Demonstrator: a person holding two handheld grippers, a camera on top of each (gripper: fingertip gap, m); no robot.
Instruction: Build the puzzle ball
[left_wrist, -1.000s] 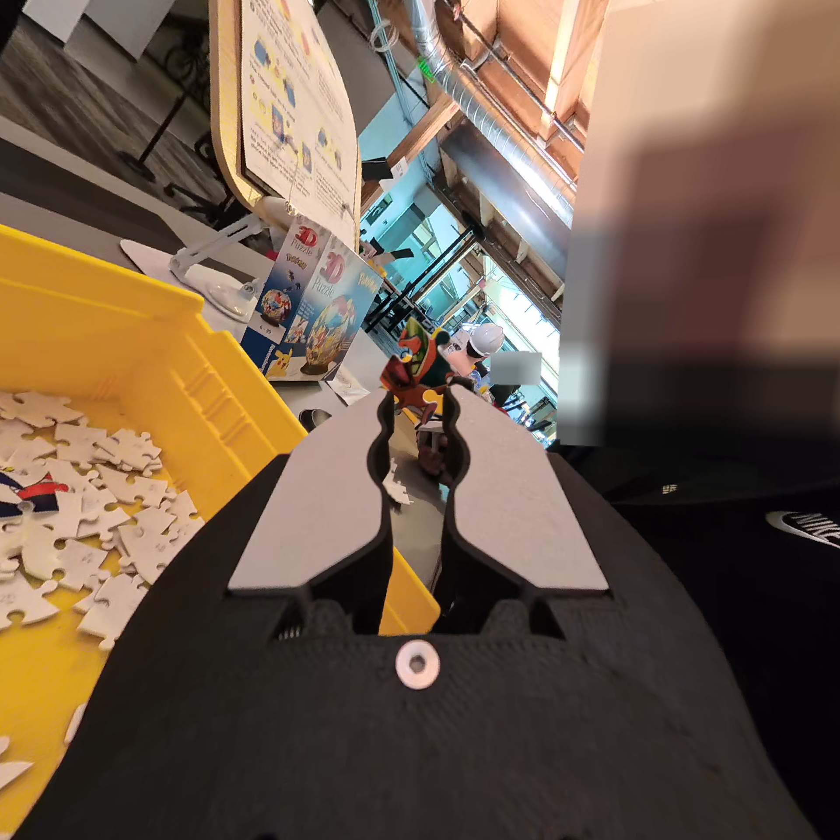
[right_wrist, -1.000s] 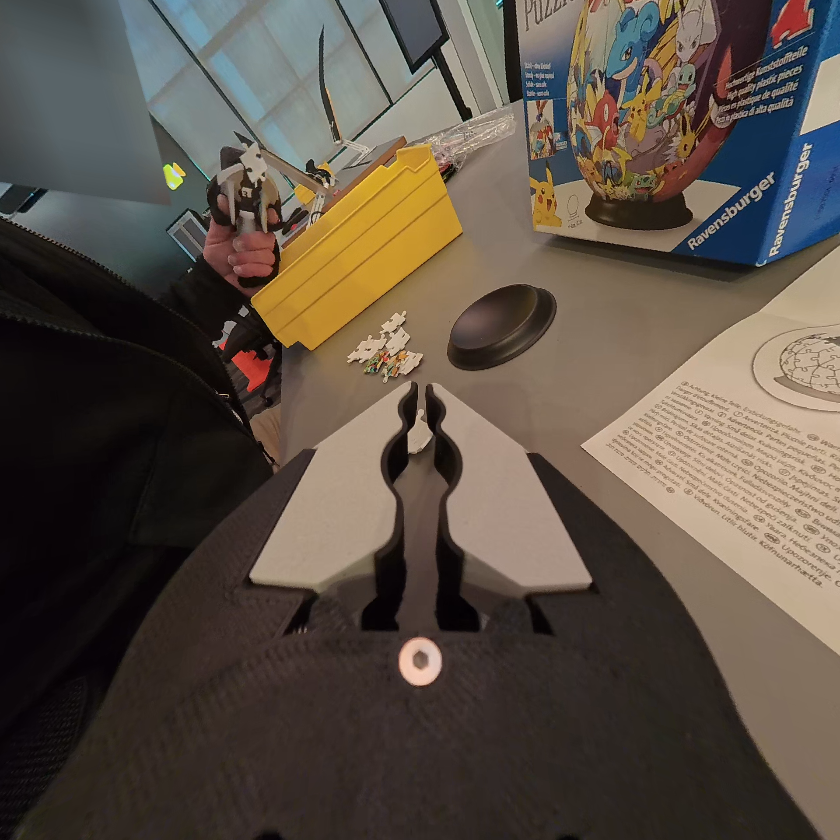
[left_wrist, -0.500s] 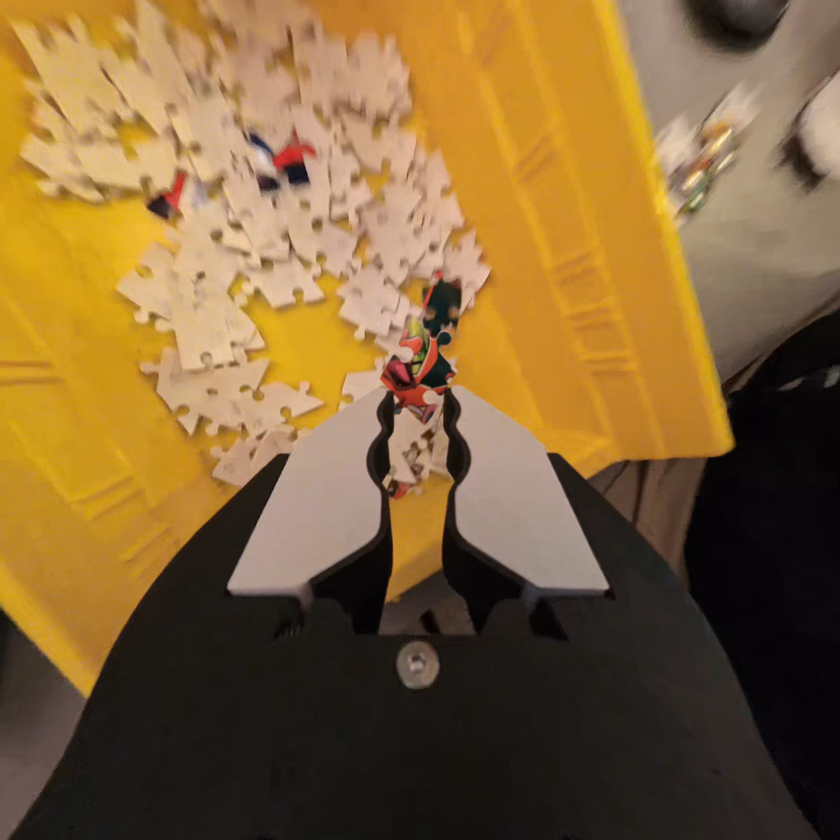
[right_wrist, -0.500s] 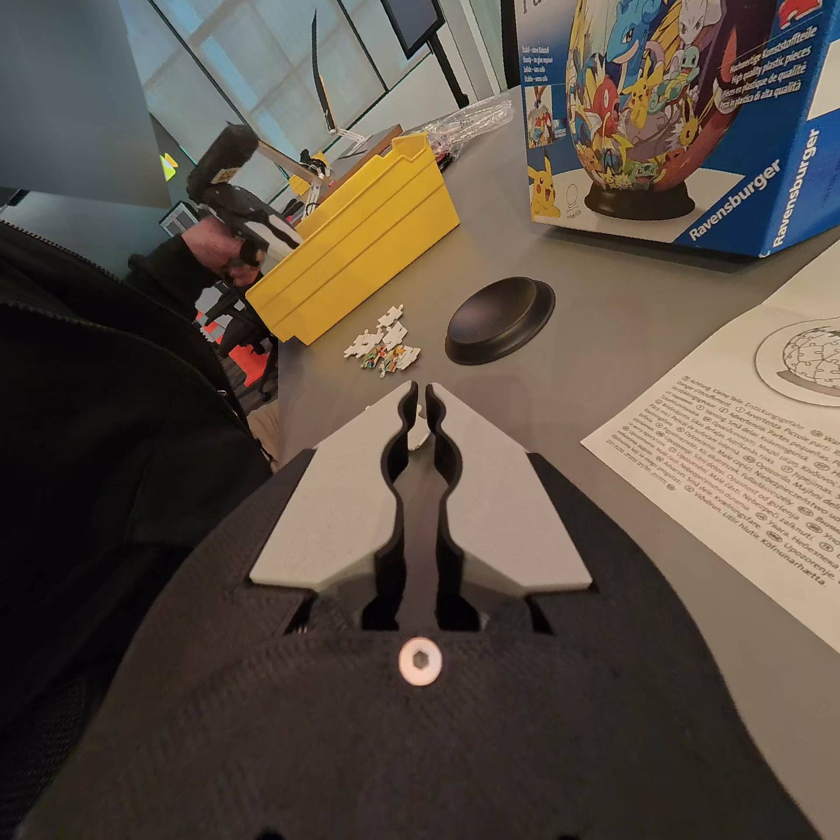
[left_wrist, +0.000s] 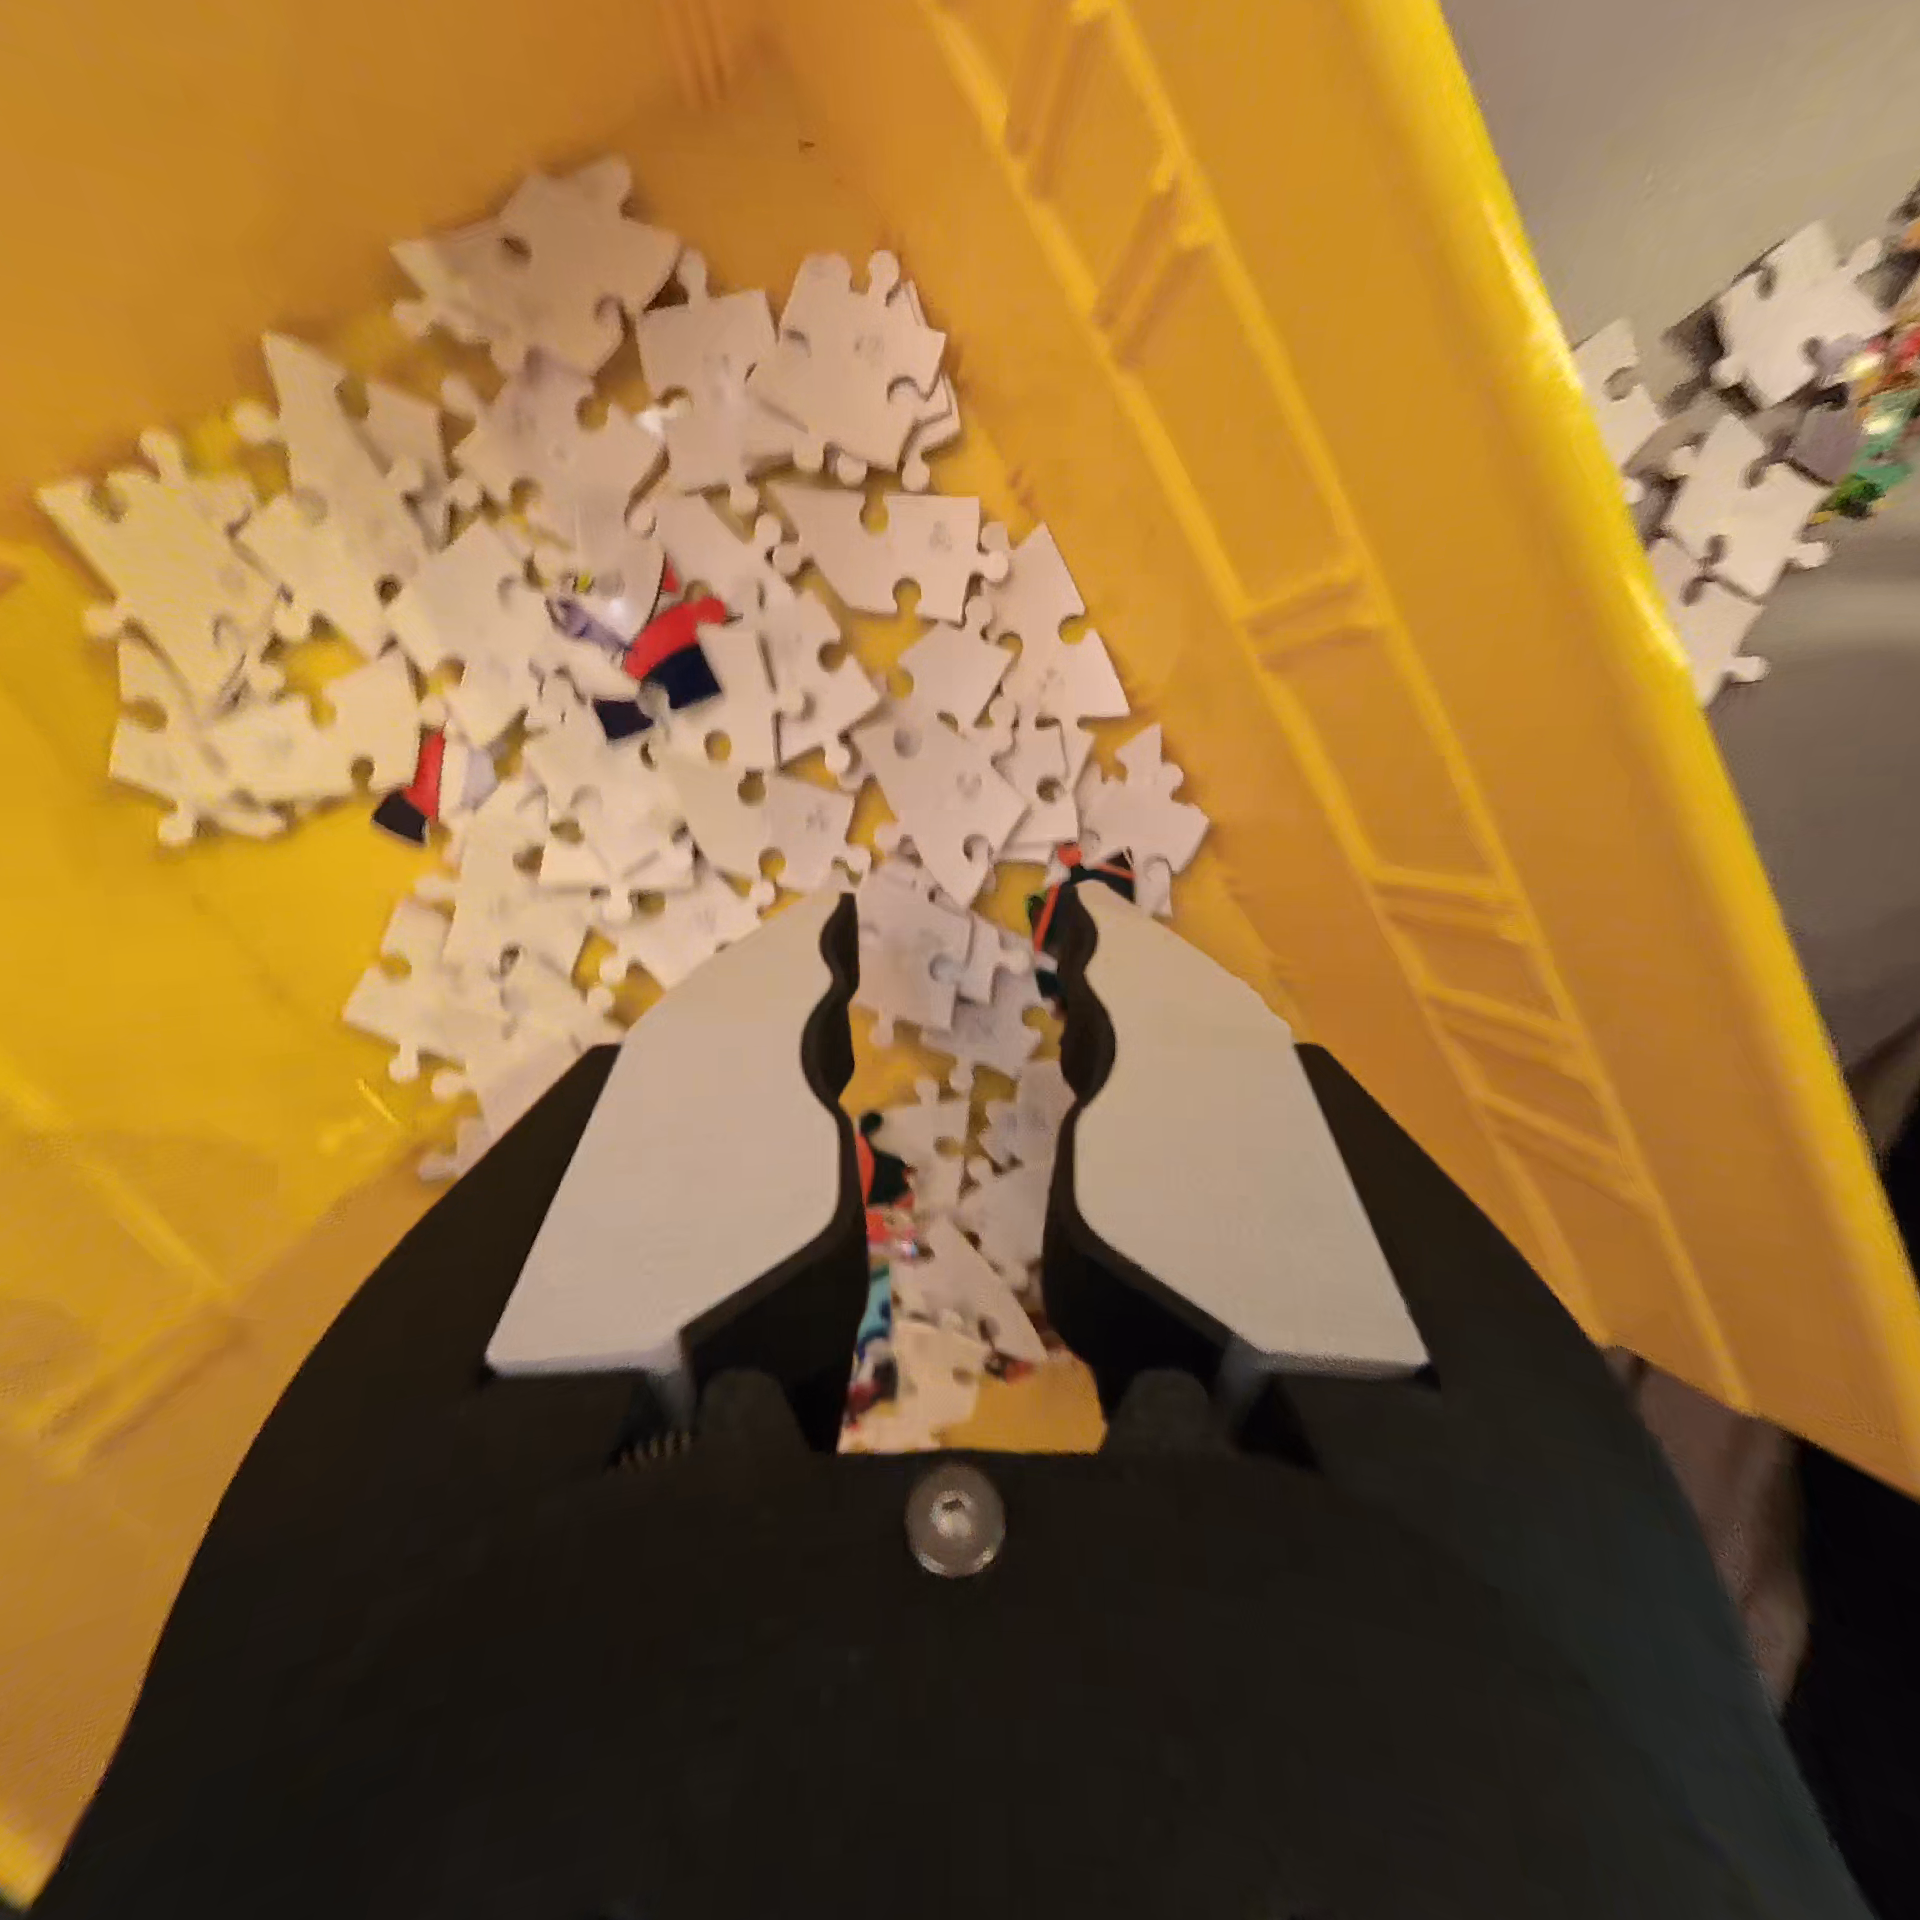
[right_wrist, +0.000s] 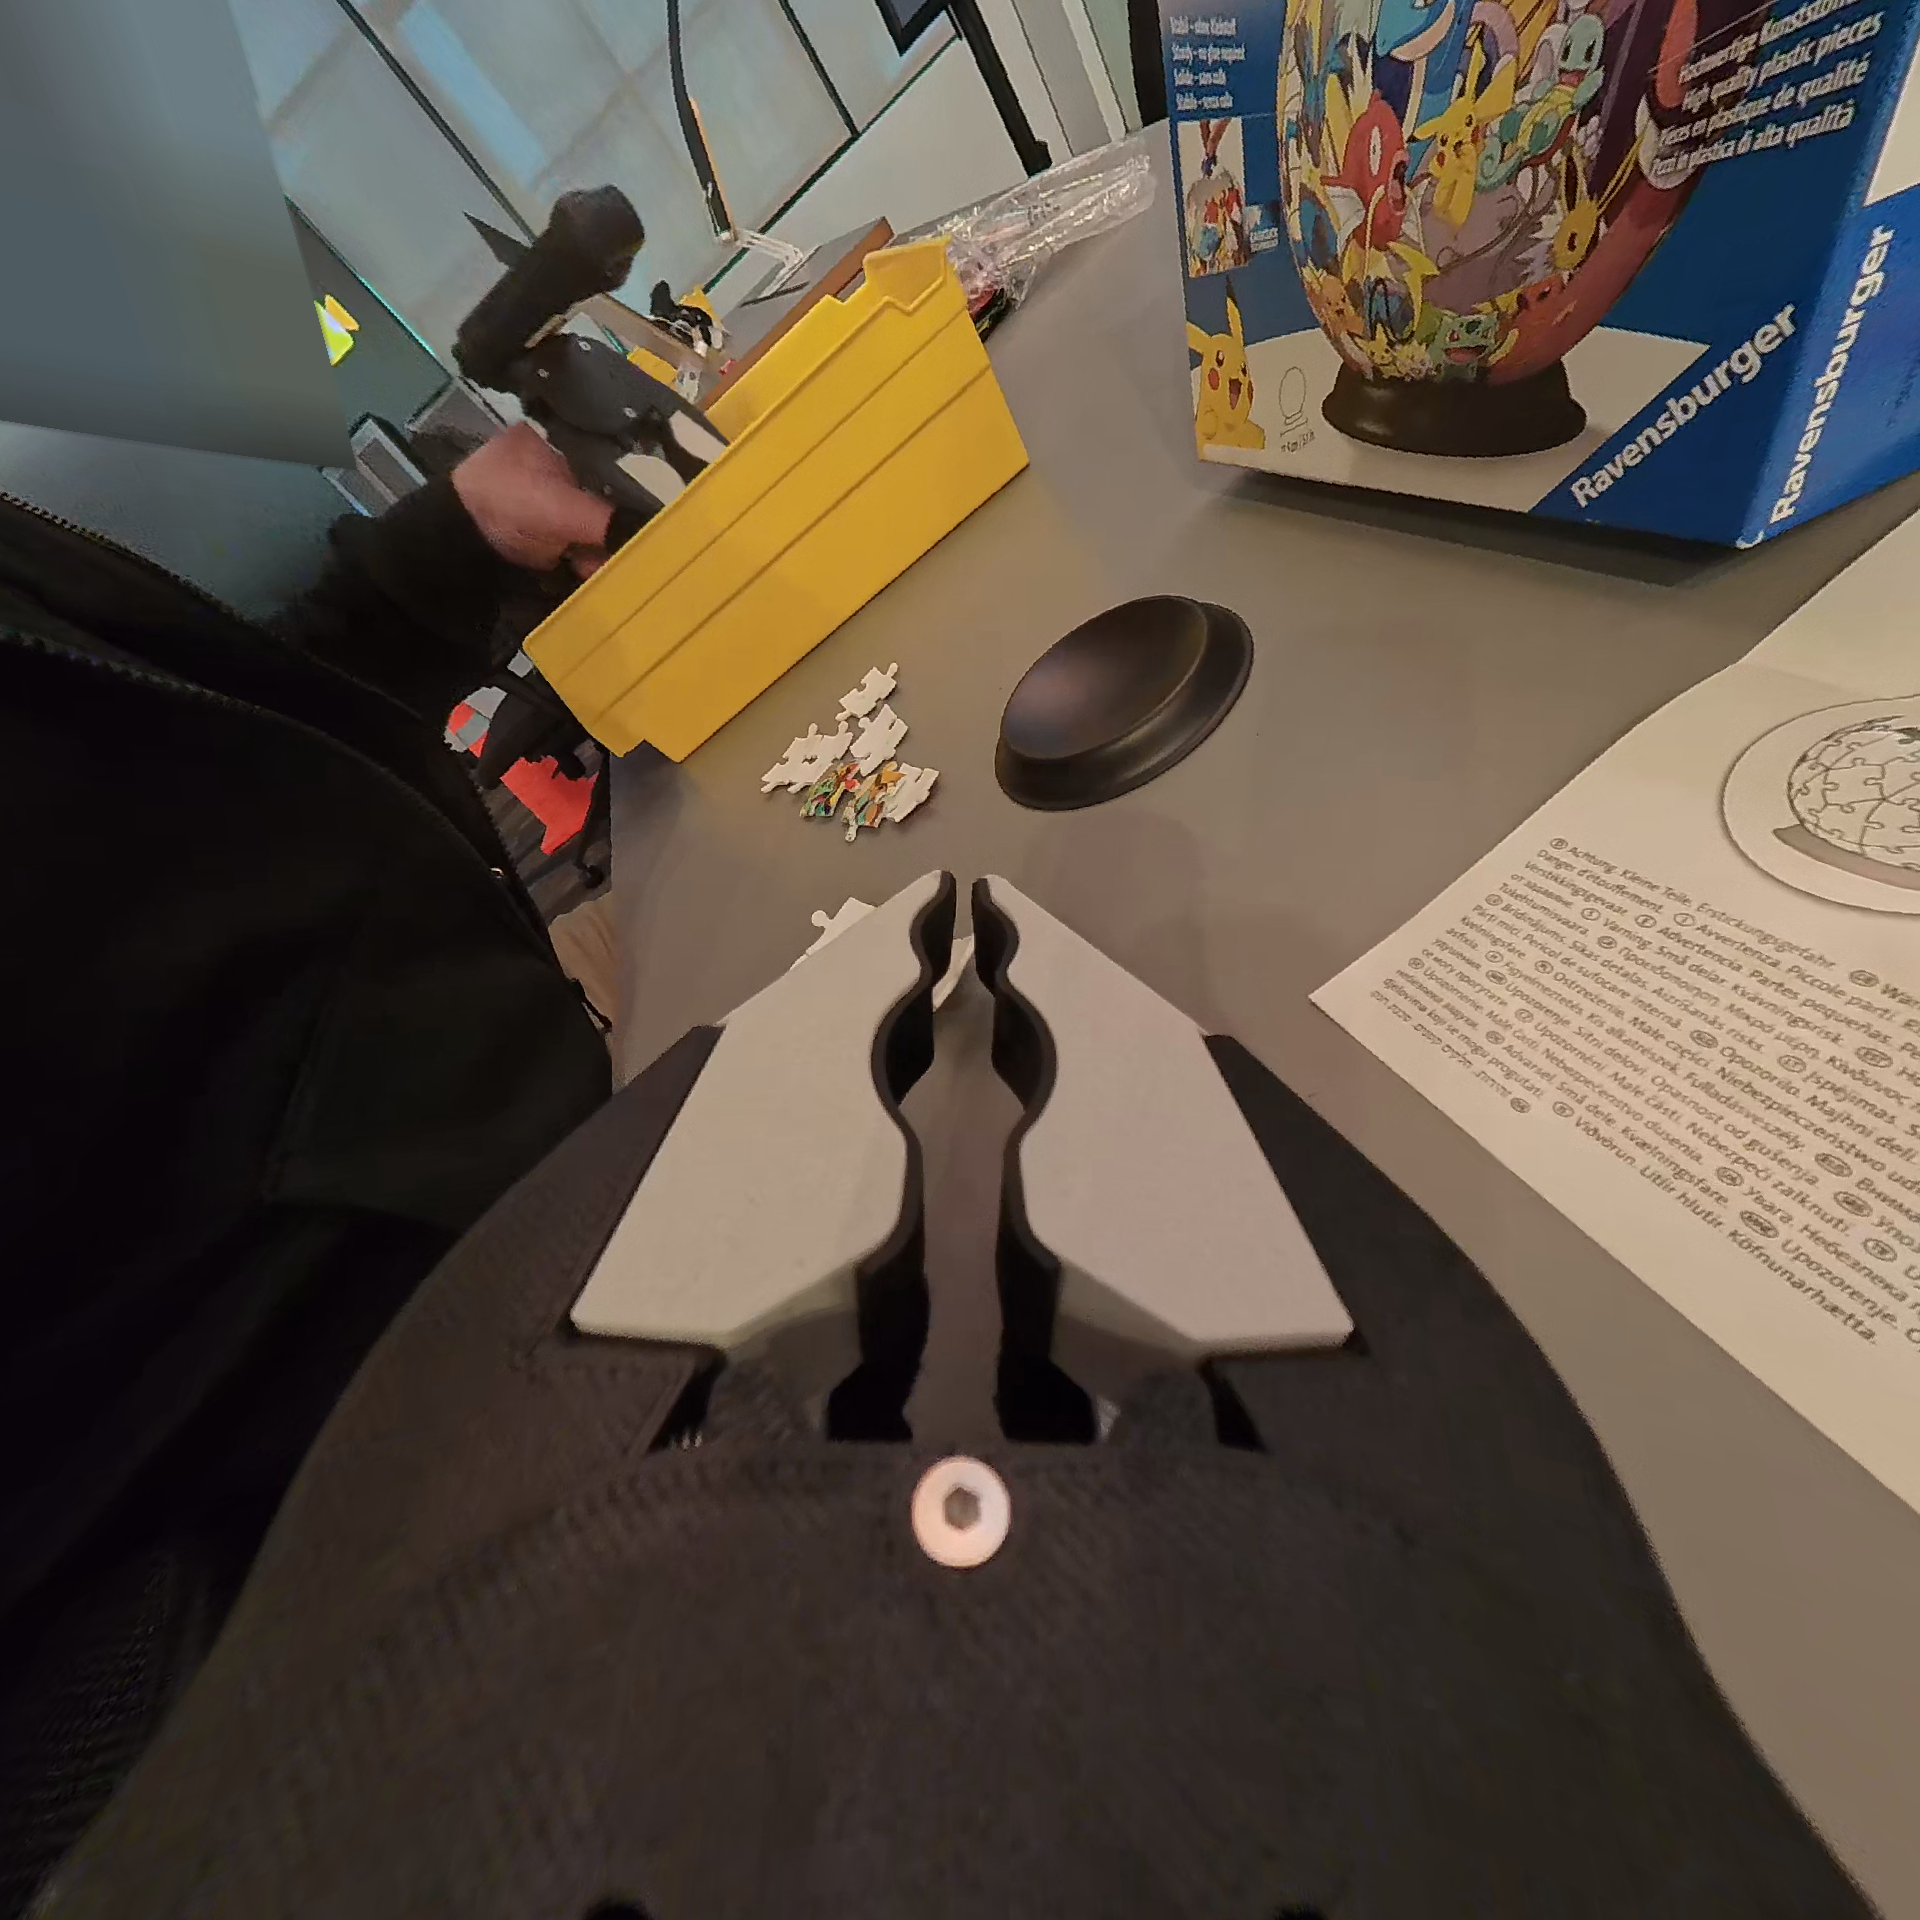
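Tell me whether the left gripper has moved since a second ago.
Yes. In the right wrist view, the left gripper has come down from above the yellow bin and now tips into it. Its own view shows it open over the loose pieces.

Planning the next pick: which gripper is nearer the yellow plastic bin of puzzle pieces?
Left. The left gripper hangs open inside the yellow plastic bin, just over the pieces. The right gripper is low over the grey table, apart from the bin.
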